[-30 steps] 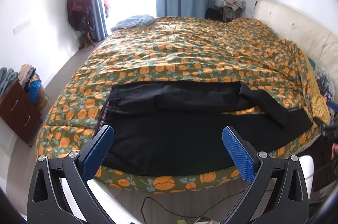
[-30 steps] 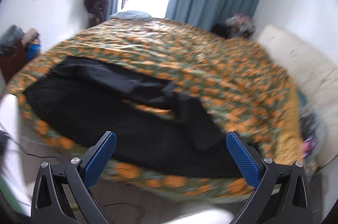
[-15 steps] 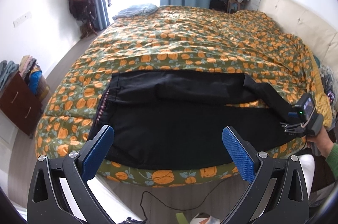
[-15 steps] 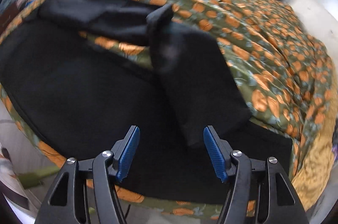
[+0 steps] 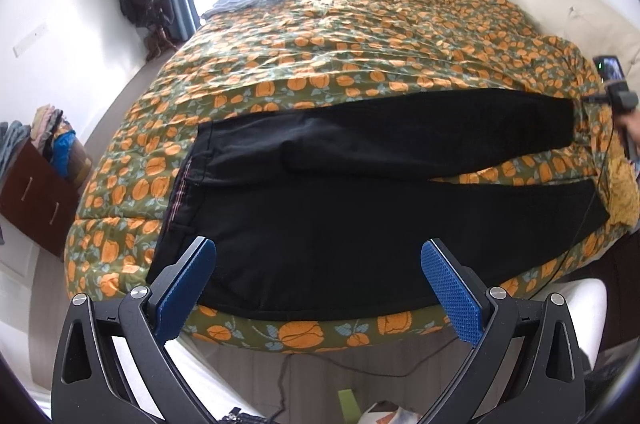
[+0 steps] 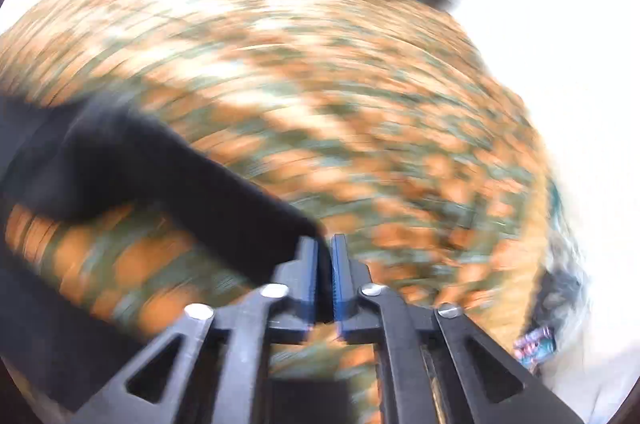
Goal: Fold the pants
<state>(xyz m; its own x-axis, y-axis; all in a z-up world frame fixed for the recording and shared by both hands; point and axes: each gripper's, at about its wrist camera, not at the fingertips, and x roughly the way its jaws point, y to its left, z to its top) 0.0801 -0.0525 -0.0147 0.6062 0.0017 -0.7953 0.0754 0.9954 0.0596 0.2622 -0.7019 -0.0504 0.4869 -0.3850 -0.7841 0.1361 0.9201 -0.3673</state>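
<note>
I see the wide bed with its orange-and-green pumpkin-print quilt (image 5: 360,36) filling my left wrist view. The black fabric pants (image 5: 340,224) lie spread along its near edge, waistband at nine o'clock, legs running toward three. At eight o'clock a dark wooden box (image 5: 36,192) holds bundled clothes. My left gripper (image 5: 316,288) hangs spread wide, empty. My right gripper (image 6: 325,256) is clenched on the far leg's hem; that view is blurred.

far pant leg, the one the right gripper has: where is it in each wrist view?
Left wrist: far pant leg stretches across mid-frame, its hem at the right edge by the right gripper's body.
Right wrist: far pant leg runs blurred from left edge to the right gripper, which clamps its hem.
Shared landmark: orange-print bedspread.
</note>
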